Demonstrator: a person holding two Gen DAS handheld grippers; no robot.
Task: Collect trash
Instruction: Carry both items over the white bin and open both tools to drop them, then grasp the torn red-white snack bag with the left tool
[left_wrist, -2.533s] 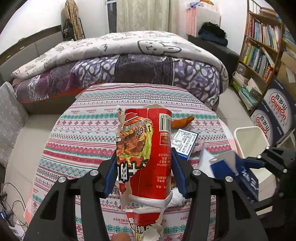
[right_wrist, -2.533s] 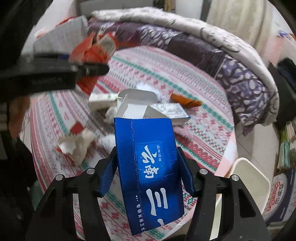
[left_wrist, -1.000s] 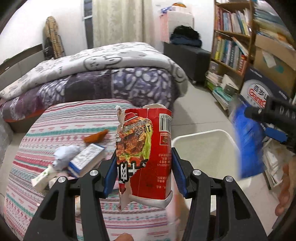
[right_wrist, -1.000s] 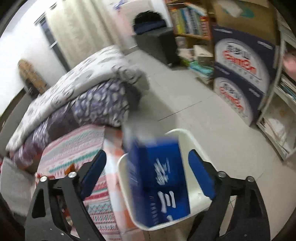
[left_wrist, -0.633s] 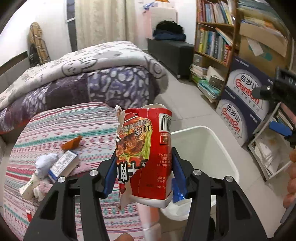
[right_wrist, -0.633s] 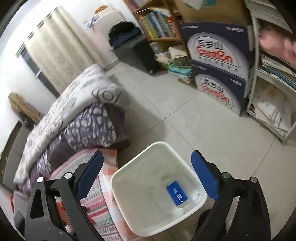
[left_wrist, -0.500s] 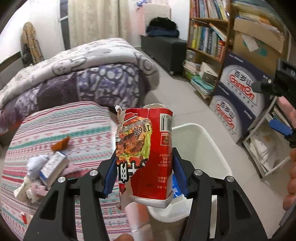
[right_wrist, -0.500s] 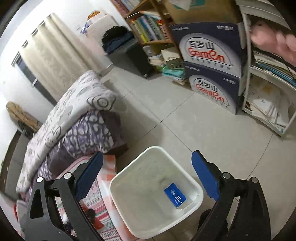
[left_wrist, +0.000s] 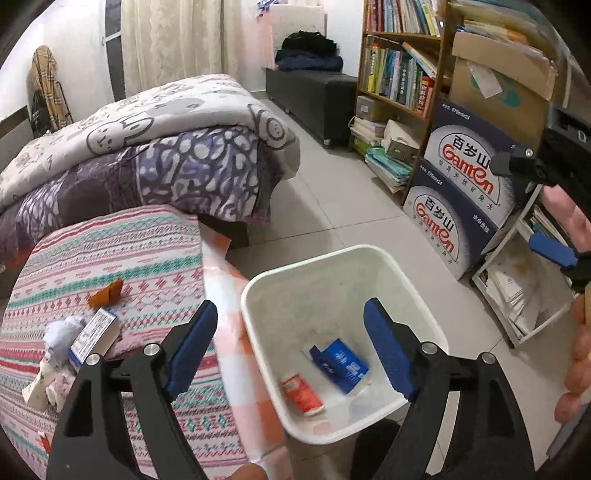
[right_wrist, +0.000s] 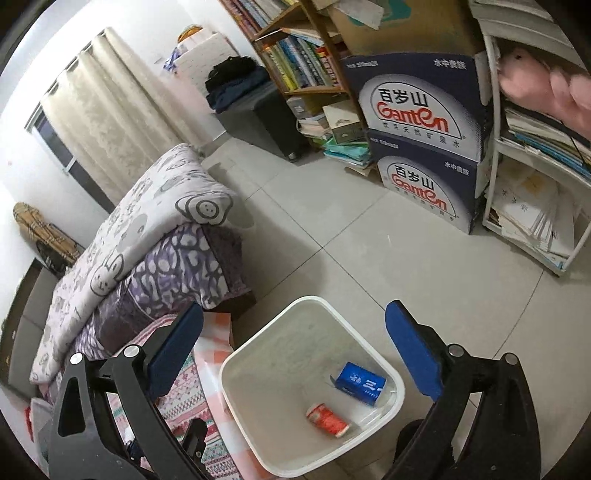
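Note:
A white bin (left_wrist: 332, 258) stands on the floor beside the table. Inside lie a red noodle cup (left_wrist: 303, 395) and a blue carton (left_wrist: 341, 363); both also show in the right wrist view, the cup (right_wrist: 327, 419) and the carton (right_wrist: 362, 384) in the bin (right_wrist: 236, 354). My left gripper (left_wrist: 291, 350) is open and empty above the bin. My right gripper (right_wrist: 295, 354) is open and empty higher above it. On the striped tablecloth (left_wrist: 147, 251) lie an orange scrap (left_wrist: 107, 293), a small box (left_wrist: 94, 334) and crumpled paper (left_wrist: 61, 332).
A bed with a patterned quilt (left_wrist: 147, 147) is behind the table. Stacked water cartons (left_wrist: 465, 192), a bookshelf (left_wrist: 399, 74) and a white rack of papers (right_wrist: 535, 214) stand to the right on the tiled floor (right_wrist: 351, 221).
My left gripper opened and the red noodle cup fell into the bin. Before that my right gripper let go of the blue carton into the bin and rose.

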